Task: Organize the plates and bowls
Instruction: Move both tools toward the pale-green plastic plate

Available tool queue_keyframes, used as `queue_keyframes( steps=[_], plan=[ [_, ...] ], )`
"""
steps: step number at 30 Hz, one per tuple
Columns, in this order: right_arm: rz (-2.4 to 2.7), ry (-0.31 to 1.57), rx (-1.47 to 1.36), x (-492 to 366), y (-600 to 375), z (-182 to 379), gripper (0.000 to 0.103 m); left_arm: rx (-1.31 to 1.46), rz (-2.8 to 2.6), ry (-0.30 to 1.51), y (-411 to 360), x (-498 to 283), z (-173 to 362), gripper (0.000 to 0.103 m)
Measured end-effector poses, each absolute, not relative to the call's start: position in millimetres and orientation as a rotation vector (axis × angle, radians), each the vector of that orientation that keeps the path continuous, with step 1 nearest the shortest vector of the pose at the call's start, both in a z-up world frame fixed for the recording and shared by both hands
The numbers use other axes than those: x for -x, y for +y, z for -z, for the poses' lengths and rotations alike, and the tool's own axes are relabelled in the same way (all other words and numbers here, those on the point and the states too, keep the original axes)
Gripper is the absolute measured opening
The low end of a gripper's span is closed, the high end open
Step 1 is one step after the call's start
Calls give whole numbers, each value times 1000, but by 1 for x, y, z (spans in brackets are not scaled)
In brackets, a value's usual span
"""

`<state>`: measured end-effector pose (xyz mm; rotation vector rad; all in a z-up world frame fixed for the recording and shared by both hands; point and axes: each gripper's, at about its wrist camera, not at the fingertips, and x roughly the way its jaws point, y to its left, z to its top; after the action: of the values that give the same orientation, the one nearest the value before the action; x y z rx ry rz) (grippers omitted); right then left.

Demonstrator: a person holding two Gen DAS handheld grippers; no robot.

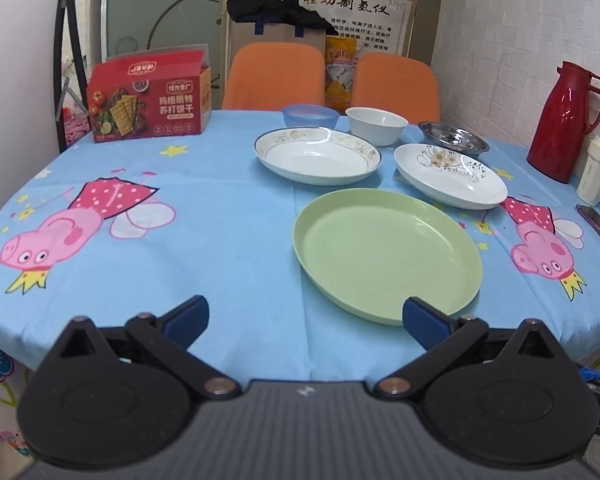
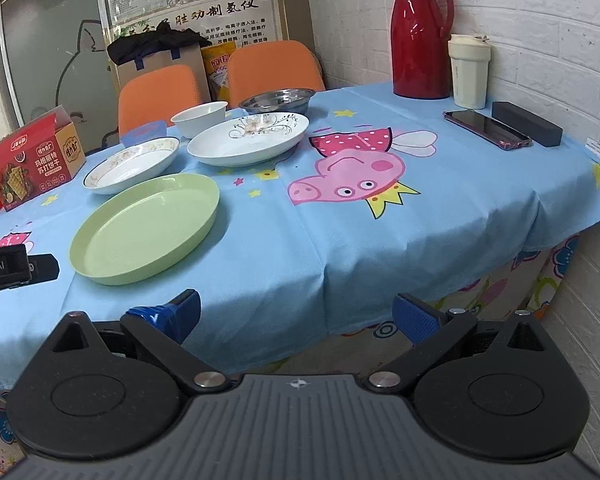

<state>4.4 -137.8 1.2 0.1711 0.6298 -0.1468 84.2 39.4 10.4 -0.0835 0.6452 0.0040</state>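
A green plate (image 1: 384, 250) (image 2: 144, 228) lies nearest on the blue tablecloth. Behind it are a gold-rimmed white plate (image 1: 318, 154) (image 2: 134, 165) and a flower-patterned white plate (image 1: 450, 174) (image 2: 249, 138). Further back stand a blue bowl (image 1: 310, 115) (image 2: 146, 133), a white bowl (image 1: 377, 124) (image 2: 199, 117) and a steel dish (image 1: 453, 138) (image 2: 278, 101). My left gripper (image 1: 306, 318) is open and empty at the table's front edge, its right finger just before the green plate's rim. My right gripper (image 2: 296, 316) is open and empty, off the table's front edge.
A red cracker box (image 1: 150, 98) (image 2: 34, 160) stands at the back left. A red thermos (image 2: 420, 30) (image 1: 562, 122), a white cup (image 2: 469, 72), a phone (image 2: 487, 128) and a black case (image 2: 526, 123) sit by the brick wall. Two orange chairs (image 1: 274, 76) are behind the table.
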Motion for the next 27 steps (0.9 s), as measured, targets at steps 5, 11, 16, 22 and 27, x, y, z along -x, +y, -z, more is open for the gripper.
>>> queue_keyframes(
  steps=[5,11,16,22,27],
  plan=[
    [118,635,-135,-34,-128,-16,90,74,13,645,33,-111,-23,103],
    [97,665,-122,-72,-124,-21,90,84,11,685,34,-144,-26,103],
    [80,698,-112,-106,-122,-16,90,95,3,743,44,-176,-18,103],
    [6,762,-94,-136,-111,7,90,135,-3,831,58,-206,1,103],
    [2,789,-30,-149,-98,16,90,113,-12,854,54,-217,10,103]
  ],
)
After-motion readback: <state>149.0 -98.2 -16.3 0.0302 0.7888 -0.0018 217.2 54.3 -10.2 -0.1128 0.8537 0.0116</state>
